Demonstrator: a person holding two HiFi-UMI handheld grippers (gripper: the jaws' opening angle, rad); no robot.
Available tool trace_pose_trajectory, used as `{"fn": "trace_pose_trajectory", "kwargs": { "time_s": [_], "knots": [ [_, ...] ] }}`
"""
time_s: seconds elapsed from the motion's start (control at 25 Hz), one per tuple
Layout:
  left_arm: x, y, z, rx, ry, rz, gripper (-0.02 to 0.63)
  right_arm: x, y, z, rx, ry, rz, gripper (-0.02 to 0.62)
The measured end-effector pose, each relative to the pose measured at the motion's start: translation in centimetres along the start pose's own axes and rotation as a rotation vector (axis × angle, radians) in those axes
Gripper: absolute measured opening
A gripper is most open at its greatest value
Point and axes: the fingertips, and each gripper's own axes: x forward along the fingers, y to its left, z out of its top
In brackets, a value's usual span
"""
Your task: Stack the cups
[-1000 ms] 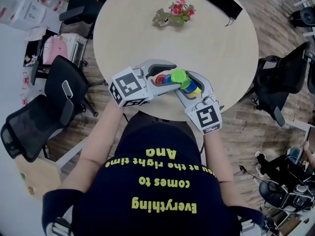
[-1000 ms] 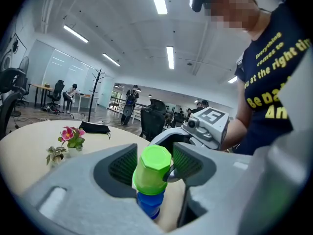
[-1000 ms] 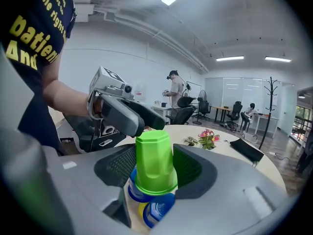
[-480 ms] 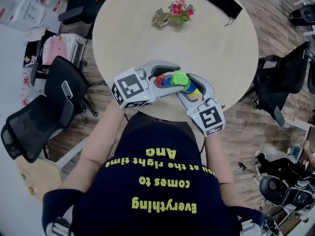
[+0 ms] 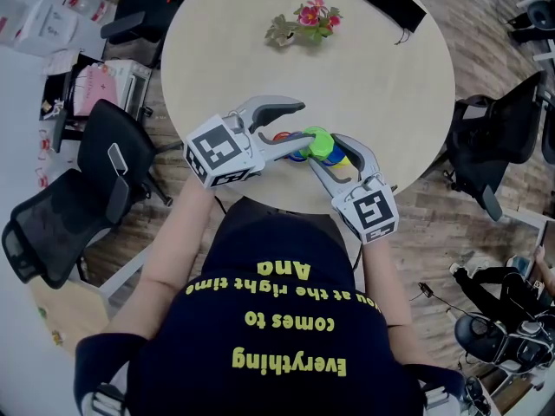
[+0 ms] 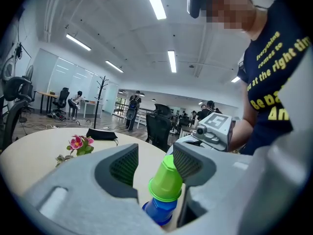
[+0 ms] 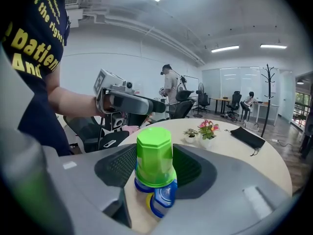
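A stack of upturned cups stands near the round table's (image 5: 373, 76) front edge, with a green cup (image 5: 317, 137) (image 6: 166, 177) (image 7: 154, 155) on top. Under it is a blue cup (image 6: 159, 210) (image 7: 165, 199), with a yellow rim showing lower down. My right gripper (image 5: 325, 150) (image 7: 154, 166) has both pads against the green cup's sides. My left gripper (image 5: 302, 121) (image 6: 155, 159) is open. In its view the stack leans by the right-hand finger, with bare table on the other side. Something red (image 5: 279, 135) shows between its fingers in the head view.
A small potted flower (image 5: 310, 20) (image 6: 78, 145) (image 7: 207, 129) and a black pouch (image 5: 392, 3) lie on the table's far side. Black office chairs stand at the left (image 5: 95, 176) and right (image 5: 496, 137). The person's body is against the table's near edge.
My left gripper has drawn back to the left and a little up from the cups. The right gripper and the green-topped stack have stayed in place.
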Motion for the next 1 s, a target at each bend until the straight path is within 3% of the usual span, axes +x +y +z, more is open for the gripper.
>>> {"fn": "trace_pose_trajectory", "kwargs": {
  "time_s": [0.56,0.68,1.0],
  "knots": [
    [-0.7,0.8,0.1,0.004,-0.004,0.027,0.231,-0.7,0.0,-0.3,-0.002,0.012,-0.012,0.238],
    [-0.9,0.8,0.1,0.008,-0.005,0.031,0.231,-0.9,0.1,-0.3,0.006,0.013,-0.002,0.264],
    [-1.3,1.3,0.4,0.026,-0.011,0.059,0.228,-2.1,-0.3,1.7,0.053,-0.051,0.0,0.27]
  ]
}}
